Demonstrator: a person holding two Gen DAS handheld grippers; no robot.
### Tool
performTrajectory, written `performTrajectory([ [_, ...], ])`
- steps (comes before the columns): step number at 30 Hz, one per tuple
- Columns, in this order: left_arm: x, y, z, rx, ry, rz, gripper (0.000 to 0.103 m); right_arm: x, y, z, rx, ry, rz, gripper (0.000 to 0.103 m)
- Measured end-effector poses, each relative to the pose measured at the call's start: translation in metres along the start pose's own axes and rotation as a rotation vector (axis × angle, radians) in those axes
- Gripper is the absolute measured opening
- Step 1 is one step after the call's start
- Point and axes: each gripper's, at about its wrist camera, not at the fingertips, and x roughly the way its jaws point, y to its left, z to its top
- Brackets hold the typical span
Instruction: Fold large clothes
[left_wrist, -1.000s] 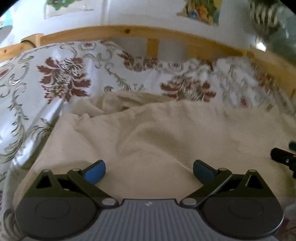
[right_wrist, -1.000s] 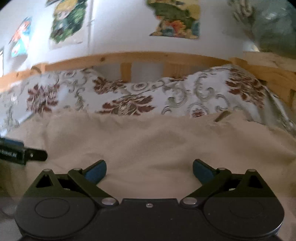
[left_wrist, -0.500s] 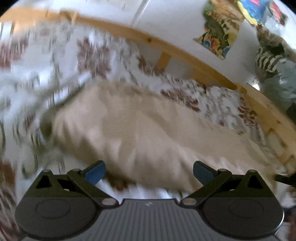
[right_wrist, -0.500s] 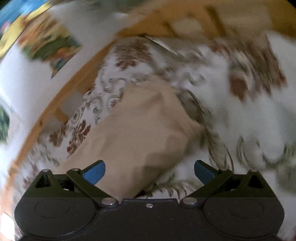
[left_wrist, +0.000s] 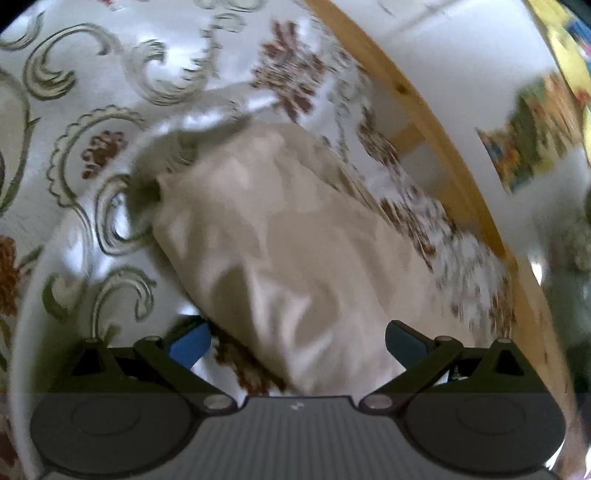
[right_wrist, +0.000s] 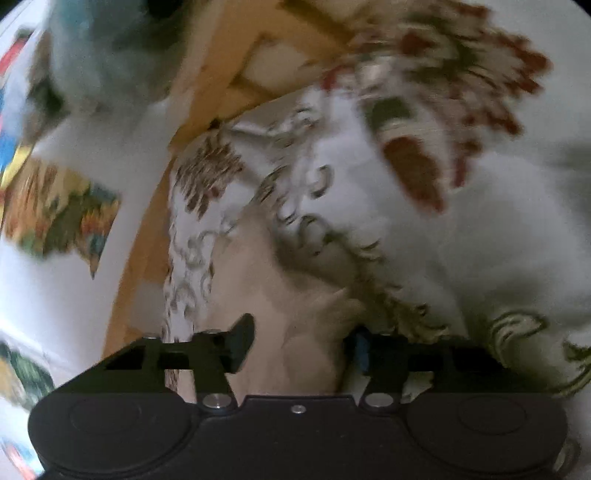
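Beige garment (left_wrist: 280, 236) on floral bedspread (left_wrist: 92, 92), long axis upper left to bottom centre. Left gripper (left_wrist: 297, 341) wide, edge between jaws. Right gripper (right_wrist: 301, 341) narrower, cloth between, grip unclear.

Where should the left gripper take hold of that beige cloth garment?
Probably the near end of the beige cloth garment, approached from directly behind it: that narrow end lies between the left gripper's open fingers, over the floral bedspread.

right gripper (right_wrist: 299, 347) — narrowed since earlier | both views tilted — beige garment (left_wrist: 280, 251)
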Motion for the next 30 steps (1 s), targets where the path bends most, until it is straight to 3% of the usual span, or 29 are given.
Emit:
performTrajectory([
  [2,0.003,0.006,0.009,-0.075,-0.021,0.030,0.097,-0.001,-0.003,0.002,0.020,0.002,0.009,0.031],
  [4,0.003,0.008,0.014,-0.123,-0.049,0.081,0.088,-0.002,-0.001,0.003,0.018,-0.007,0.023,0.030],
  [7,-0.001,0.008,0.015,-0.160,-0.102,0.134,0.067,-0.003,0.001,0.005,0.008,-0.011,0.040,0.029],
  [9,-0.005,0.009,0.013,-0.169,-0.135,0.173,0.031,-0.008,0.001,0.005,-0.010,-0.011,0.045,0.024],
  [12,-0.017,0.008,0.013,-0.120,-0.169,0.153,0.010,-0.025,0.015,0.002,-0.149,-0.015,0.023,0.017],
  [16,-0.039,-0.009,0.016,-0.003,-0.238,0.133,0.006,-0.055,0.038,-0.006,-0.289,-0.014,0.023,0.015],
  [19,-0.050,-0.012,0.020,0.070,-0.275,0.116,0.005,-0.065,0.039,-0.010,-0.296,-0.015,-0.002,0.015],
  [24,-0.045,0.007,0.019,0.037,-0.231,0.133,0.005,-0.051,0.001,-0.005,-0.064,0.056,-0.071,0.020],
  [27,-0.041,0.019,0.015,0.034,-0.227,0.109,0.005,-0.043,-0.024,-0.002,0.108,0.073,-0.064,0.022],
  [30,-0.039,0.023,0.014,0.039,-0.224,0.111,0.005,-0.041,-0.022,-0.002,0.114,0.064,-0.056,0.024],
])
